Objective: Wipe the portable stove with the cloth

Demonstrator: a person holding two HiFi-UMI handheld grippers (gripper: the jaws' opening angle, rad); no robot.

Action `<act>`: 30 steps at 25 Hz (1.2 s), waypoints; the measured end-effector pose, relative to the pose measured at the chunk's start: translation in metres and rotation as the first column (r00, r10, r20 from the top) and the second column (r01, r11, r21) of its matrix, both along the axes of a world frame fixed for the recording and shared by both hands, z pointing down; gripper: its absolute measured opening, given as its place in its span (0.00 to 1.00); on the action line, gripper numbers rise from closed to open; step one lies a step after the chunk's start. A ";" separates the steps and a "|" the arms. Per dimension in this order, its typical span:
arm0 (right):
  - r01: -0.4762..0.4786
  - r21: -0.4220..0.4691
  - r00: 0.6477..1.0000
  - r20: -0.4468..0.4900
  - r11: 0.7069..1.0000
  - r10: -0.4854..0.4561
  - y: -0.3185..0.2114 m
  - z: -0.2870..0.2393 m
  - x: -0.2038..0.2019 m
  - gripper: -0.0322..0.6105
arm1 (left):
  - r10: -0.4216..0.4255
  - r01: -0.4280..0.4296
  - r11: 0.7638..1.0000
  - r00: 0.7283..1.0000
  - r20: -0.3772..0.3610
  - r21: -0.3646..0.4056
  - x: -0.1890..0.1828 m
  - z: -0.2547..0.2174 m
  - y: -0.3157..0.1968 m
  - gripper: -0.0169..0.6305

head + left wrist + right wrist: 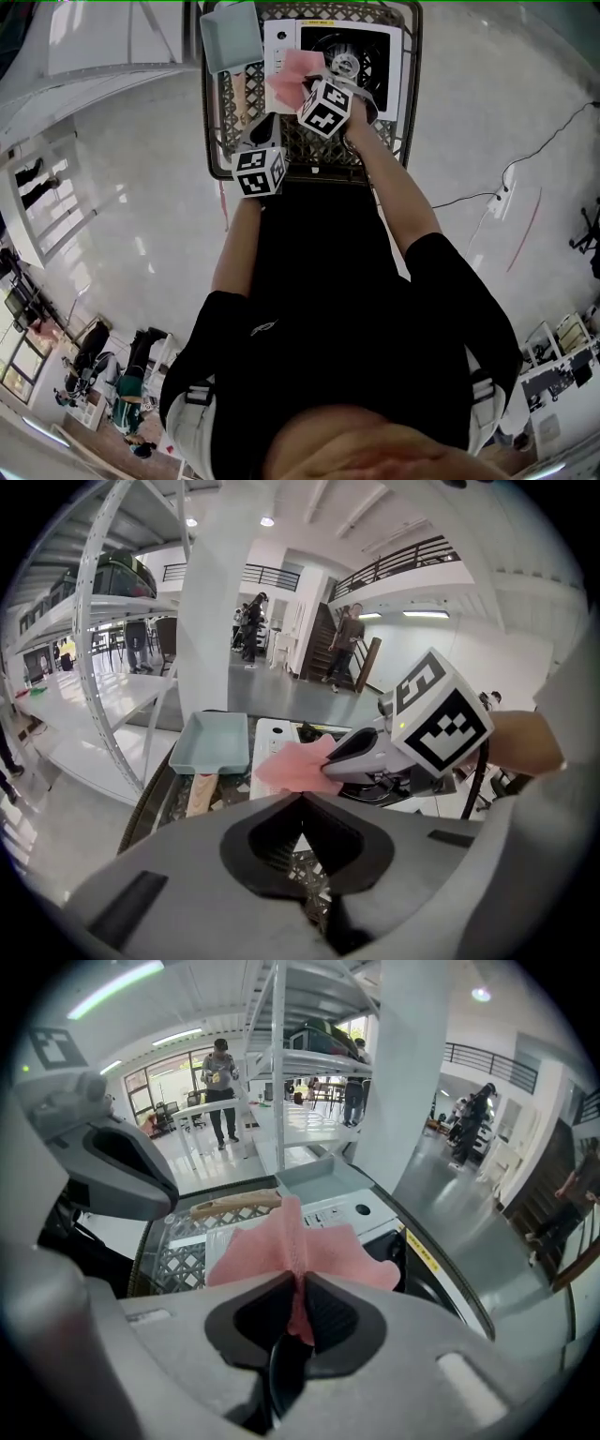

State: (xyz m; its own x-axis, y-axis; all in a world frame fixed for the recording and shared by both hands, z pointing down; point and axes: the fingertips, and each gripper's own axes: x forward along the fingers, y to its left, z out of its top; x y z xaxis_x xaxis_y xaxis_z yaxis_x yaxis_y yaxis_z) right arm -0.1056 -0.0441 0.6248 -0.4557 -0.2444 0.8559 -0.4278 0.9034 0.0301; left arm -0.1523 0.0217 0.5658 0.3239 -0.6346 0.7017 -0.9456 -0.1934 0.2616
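Head view: my right gripper (304,86) pinches the cloth (287,79) above the stove (281,41), teal pan (230,37) beside; left gripper (263,127) closed, empty.

Cloth (289,80): pink, at R claw (302,89) tip, over stove (349,42) left part.
L claw (263,131): lower-left of R, over mesh tabletop (314,150).
Tray (230,37): teal, left of stove.

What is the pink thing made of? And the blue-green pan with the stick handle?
The pink cloth, pinched in the right claw, looks like soft fabric: it folds and crumples, and its surface is matte. The pan looks like smooth coated metal, or maybe plastic. Its handle looks like pale wood, tan and unpainted.
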 end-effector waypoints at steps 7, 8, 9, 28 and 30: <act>-0.045 0.006 0.999 0.003 0.999 0.045 0.001 -0.001 0.018 0.11 | 0.053 -0.053 0.999 0.999 -0.006 0.000 0.016 0.003 -0.007 0.03; -0.050 0.007 0.999 0.004 0.999 0.050 0.001 0.000 0.021 0.11 | 0.061 -0.061 0.998 0.998 -0.006 0.000 0.018 0.003 -0.008 0.03; -0.056 0.010 0.998 0.003 0.998 0.056 0.002 -0.001 0.023 0.11 | 0.068 -0.068 0.998 0.998 -0.007 0.000 0.020 0.003 -0.008 0.03; -0.148 0.049 0.987 -0.050 0.988 0.150 0.012 -0.009 0.081 0.10 | 0.185 -0.185 0.983 0.982 -0.020 0.002 0.056 0.003 -0.011 0.02; -0.152 0.053 0.986 -0.062 0.987 0.155 0.014 -0.009 0.087 0.10 | 0.196 -0.196 0.981 0.980 -0.021 0.003 0.059 0.002 -0.012 0.02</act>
